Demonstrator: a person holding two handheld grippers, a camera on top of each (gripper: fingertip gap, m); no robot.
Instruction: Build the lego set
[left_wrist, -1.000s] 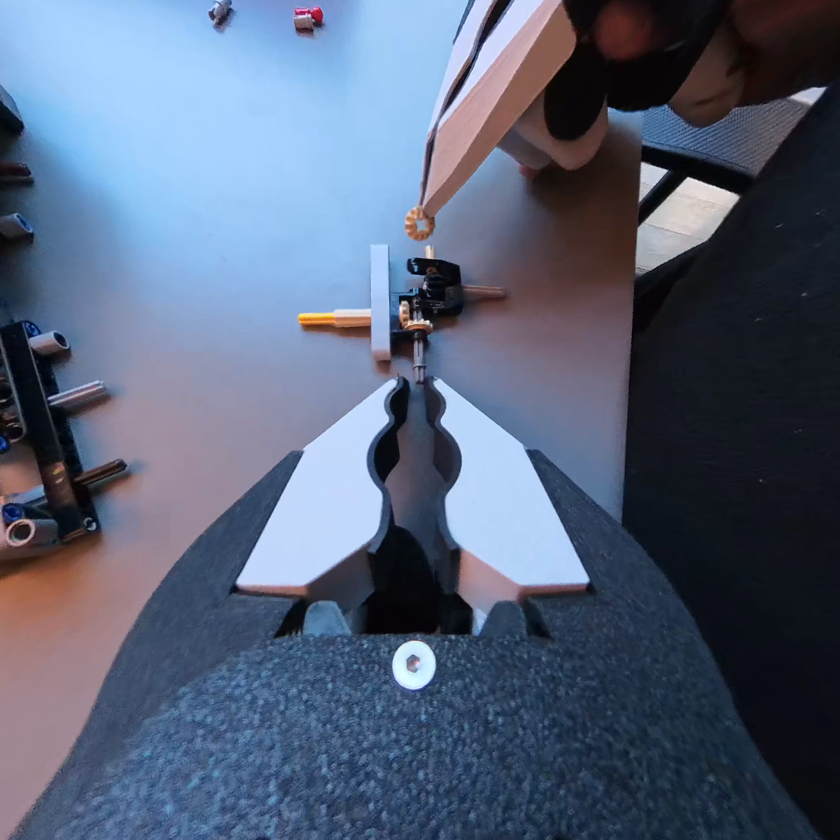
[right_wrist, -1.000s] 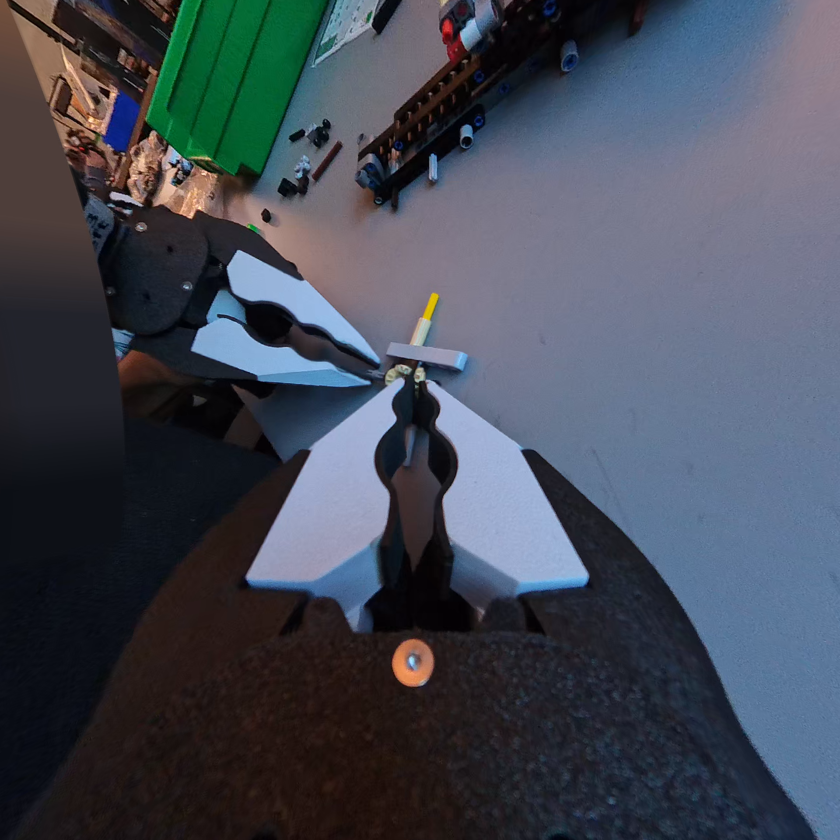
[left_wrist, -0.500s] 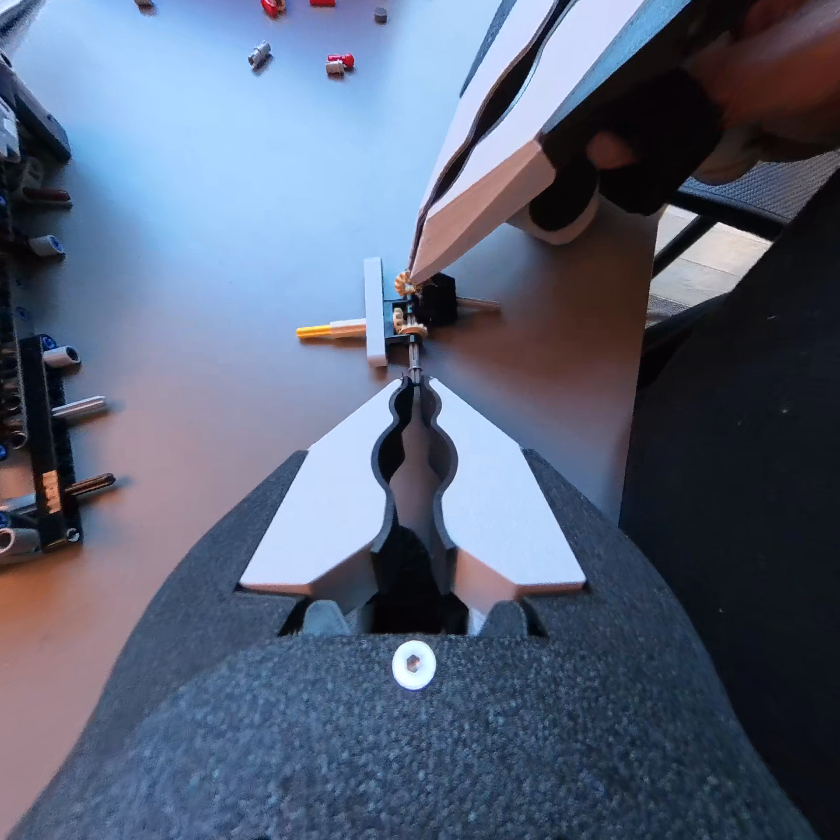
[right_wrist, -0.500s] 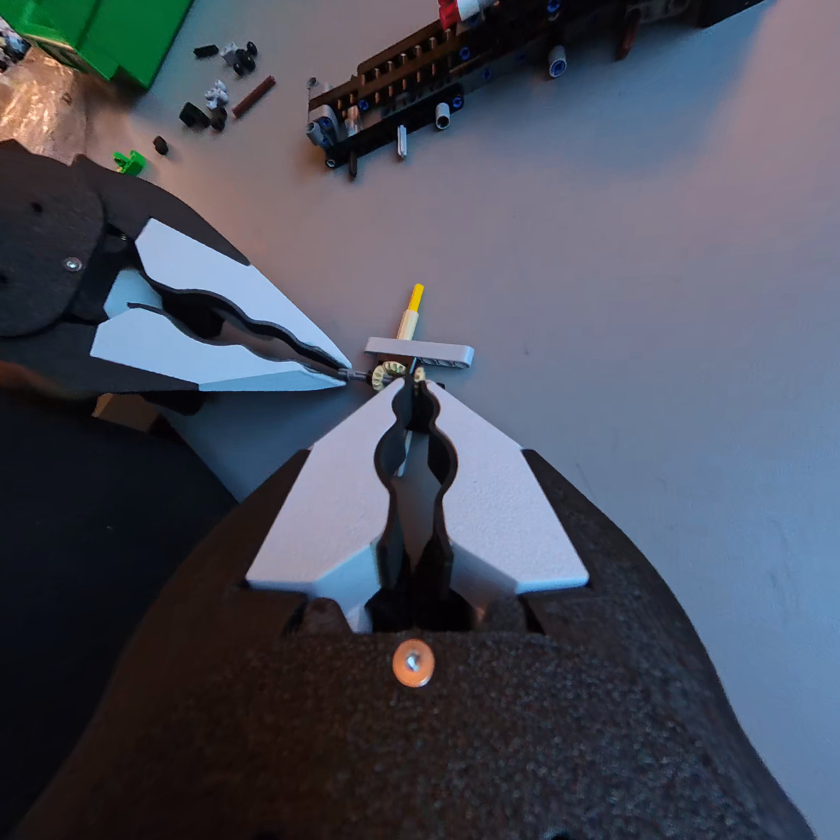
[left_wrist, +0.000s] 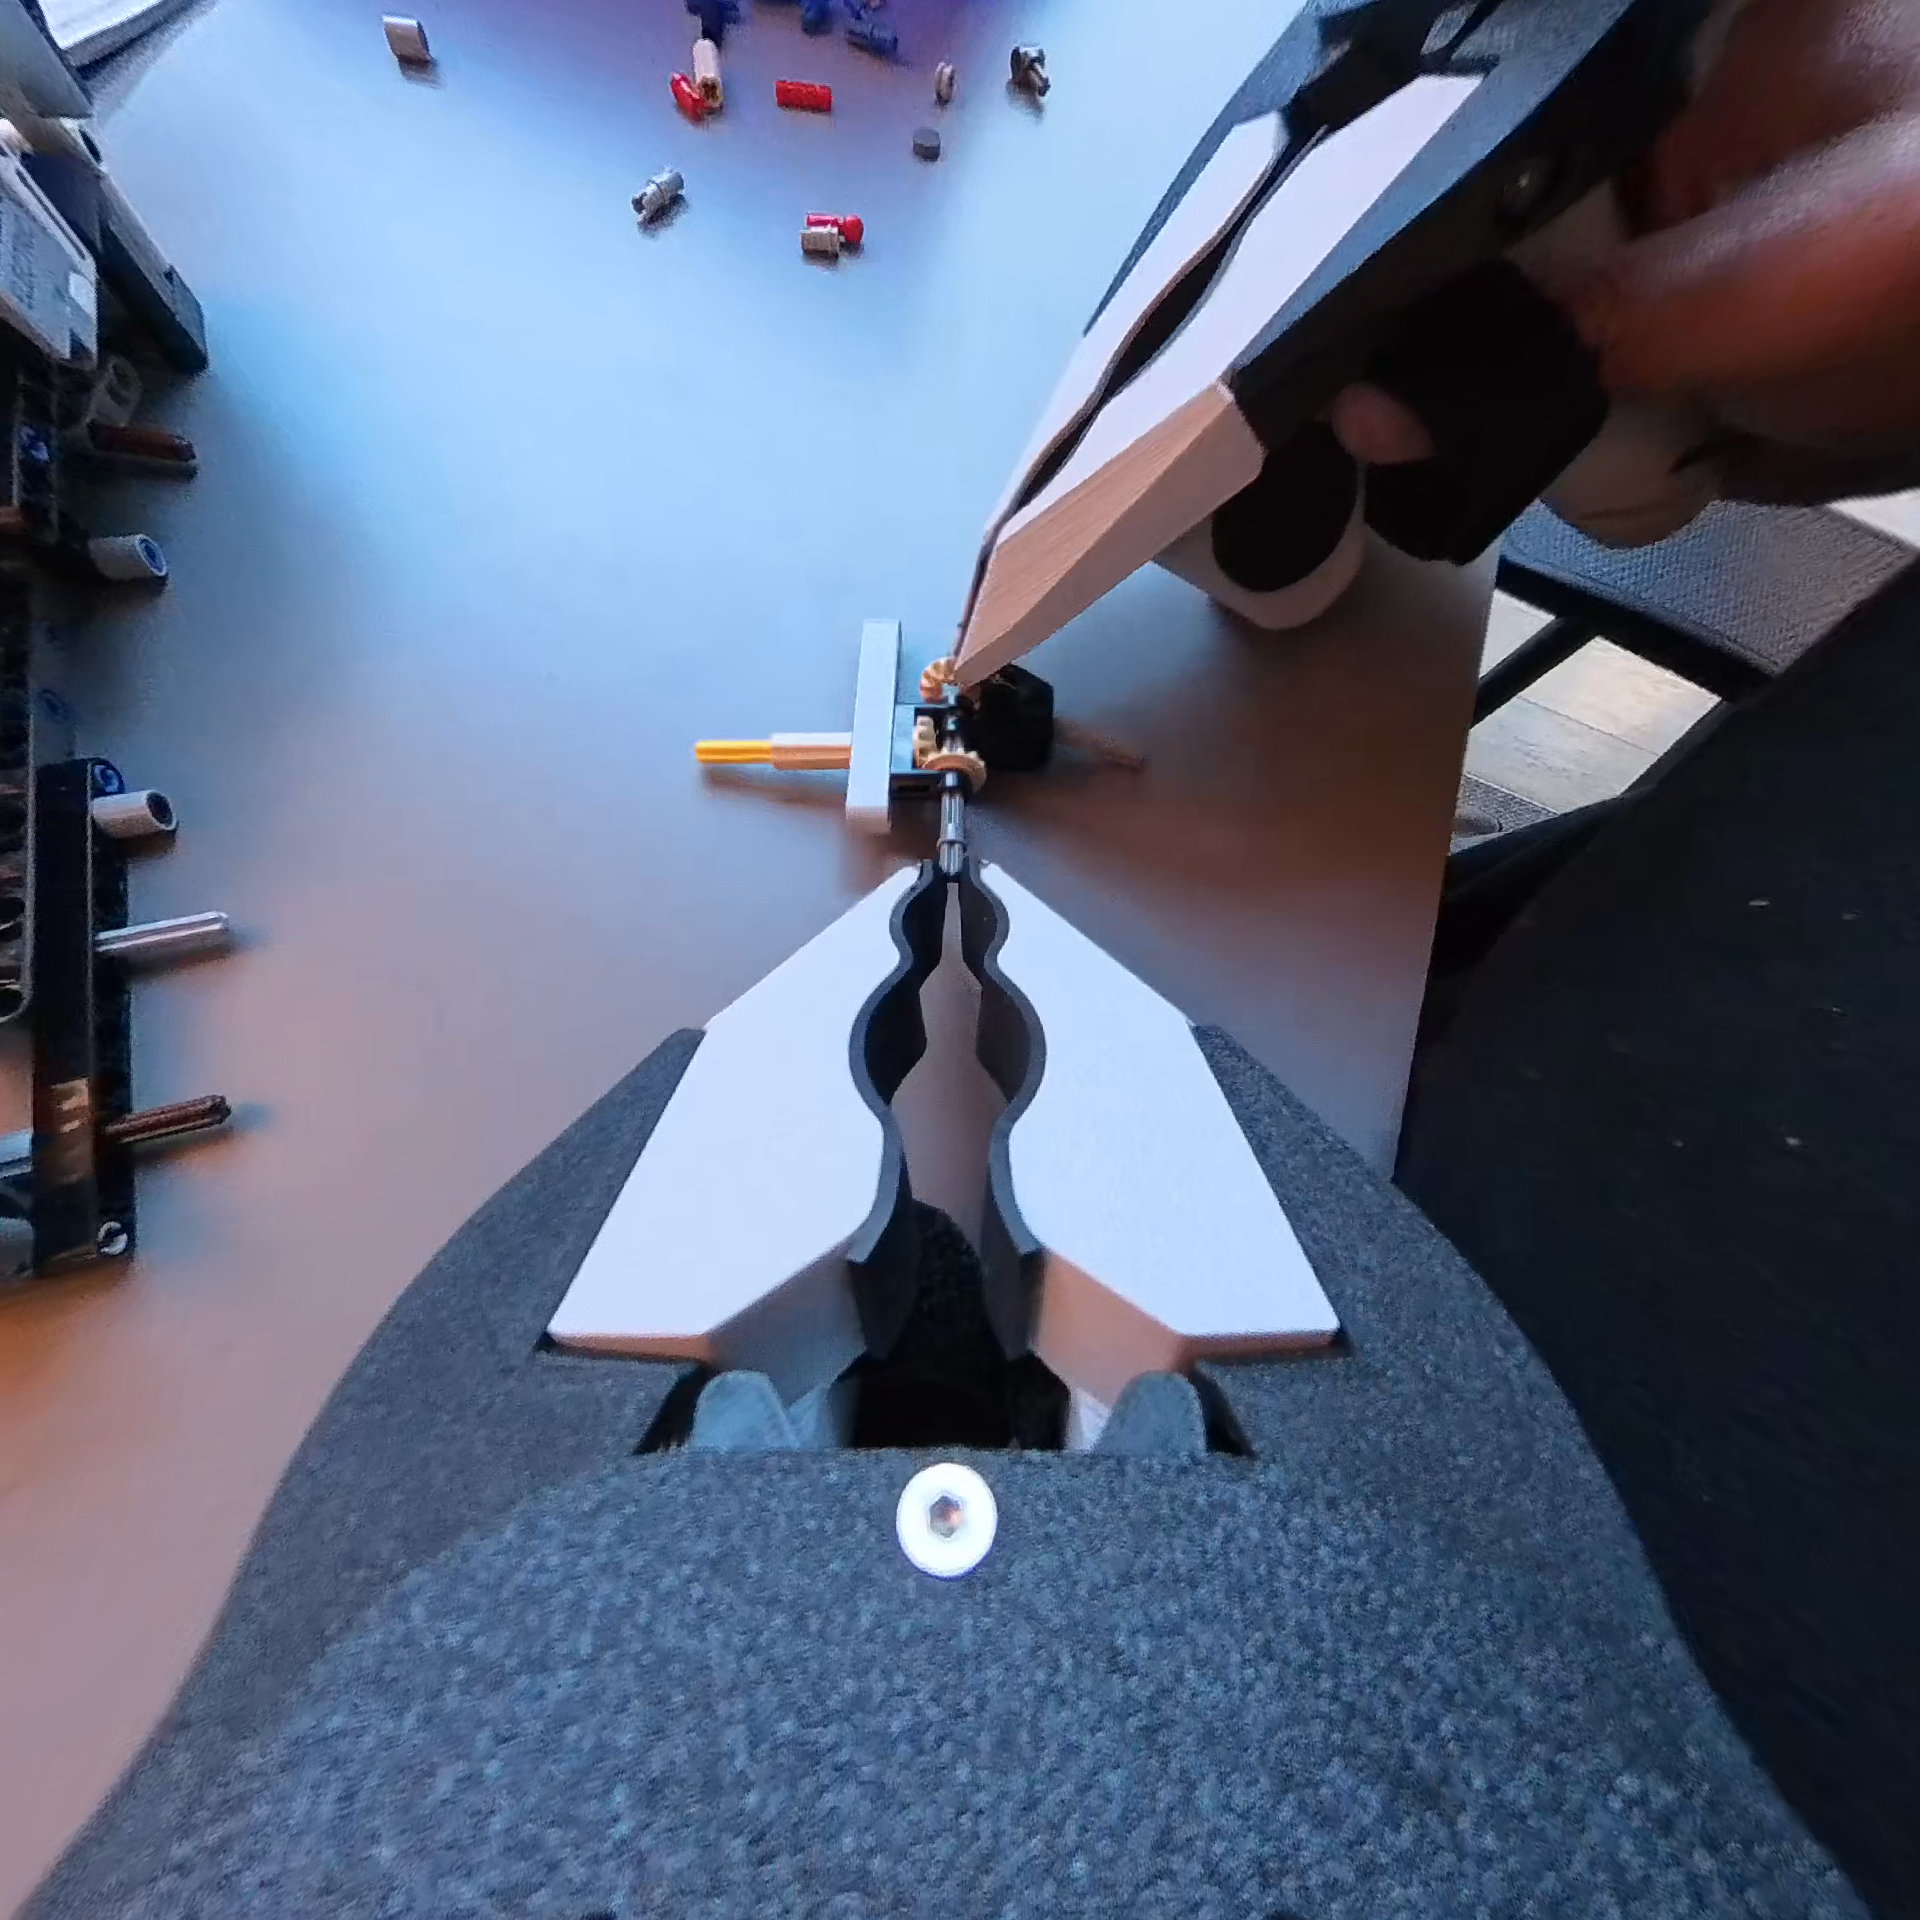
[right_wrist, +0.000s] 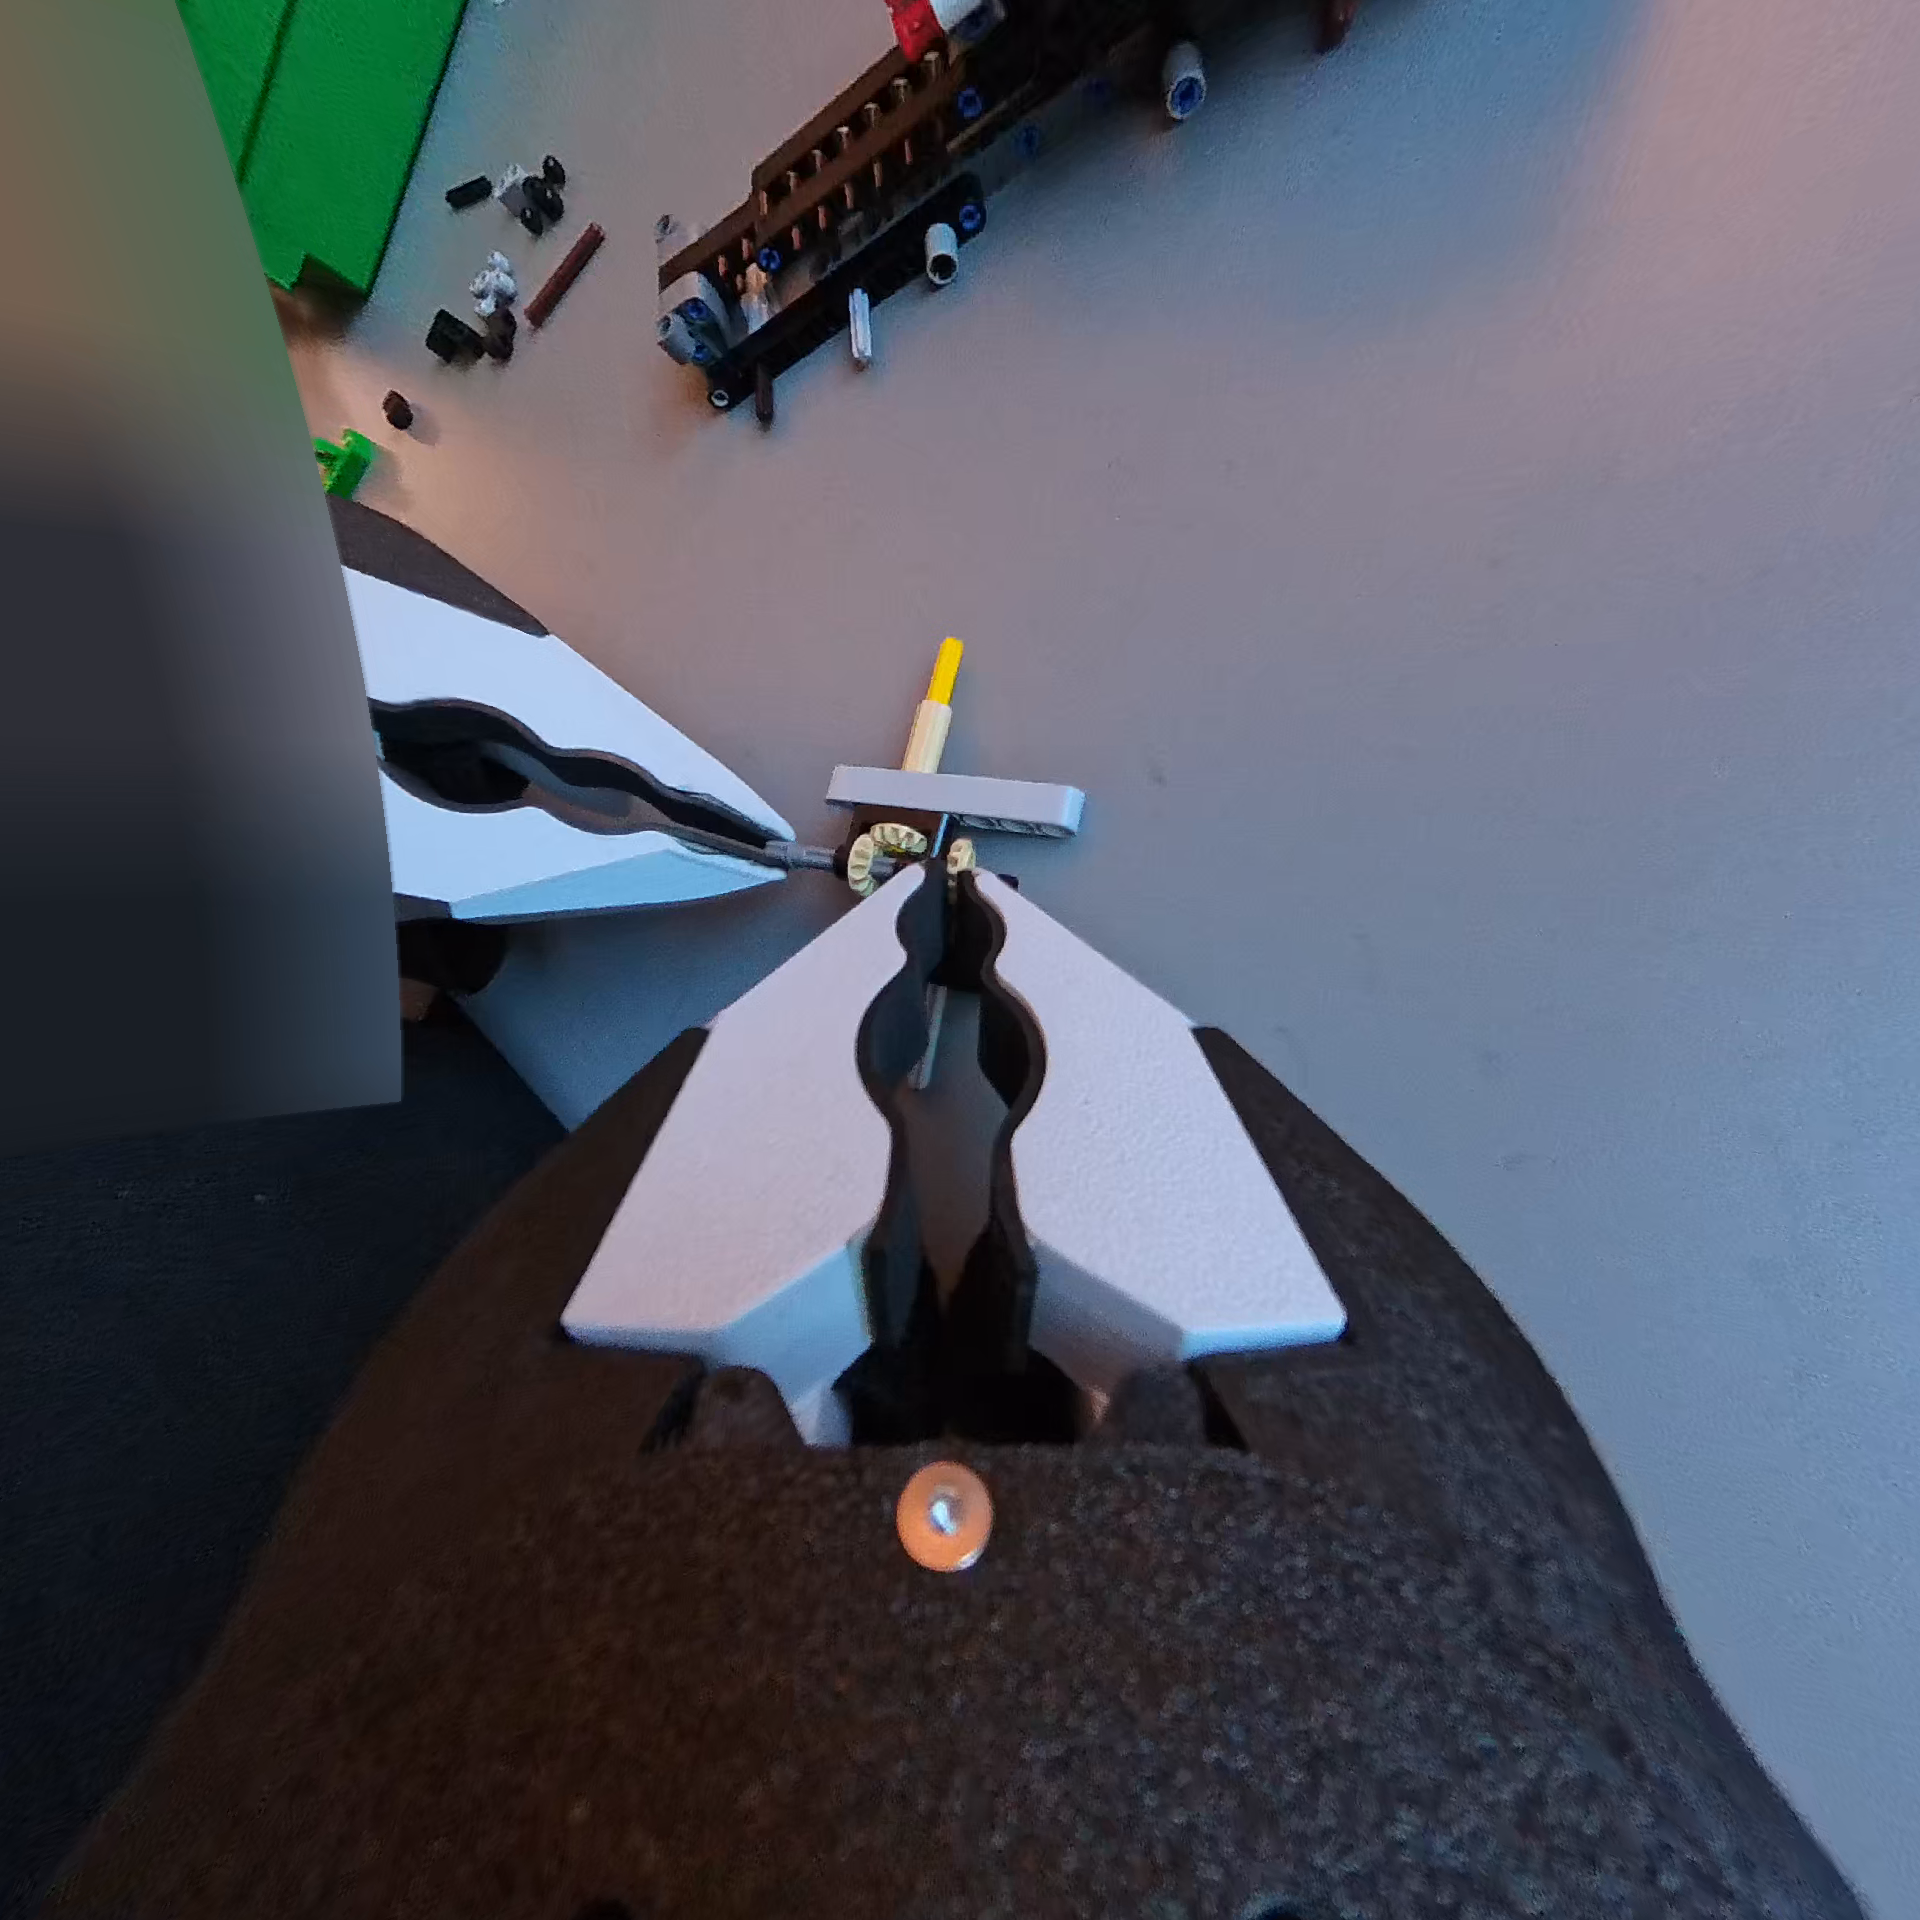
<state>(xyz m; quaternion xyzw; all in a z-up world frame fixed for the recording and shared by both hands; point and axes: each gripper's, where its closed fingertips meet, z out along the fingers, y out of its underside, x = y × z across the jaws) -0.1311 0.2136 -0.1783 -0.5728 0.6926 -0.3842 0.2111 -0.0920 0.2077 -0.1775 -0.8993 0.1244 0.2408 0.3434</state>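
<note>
My left gripper (left_wrist: 951, 871) stays clamped on the grey axle (left_wrist: 950, 831); my right gripper (right_wrist: 948, 873), pinching the tan gear (right_wrist: 961, 854), should press it squarely home.

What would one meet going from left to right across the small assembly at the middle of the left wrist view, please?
Yellow axle tip → tan sleeve → upright grey beam → tan gears → black block → thin axle end lying on the table.

Small assembly (left_wrist: 914, 743) lies on table (left_wrist: 468, 520) near its edge, between left gripper (left_wrist: 951, 871) and right gripper (left_wrist: 961, 670). Larger frame (right_wrist: 831, 229) well behind; loose pieces (left_wrist: 821, 234) scattered beyond.
</note>
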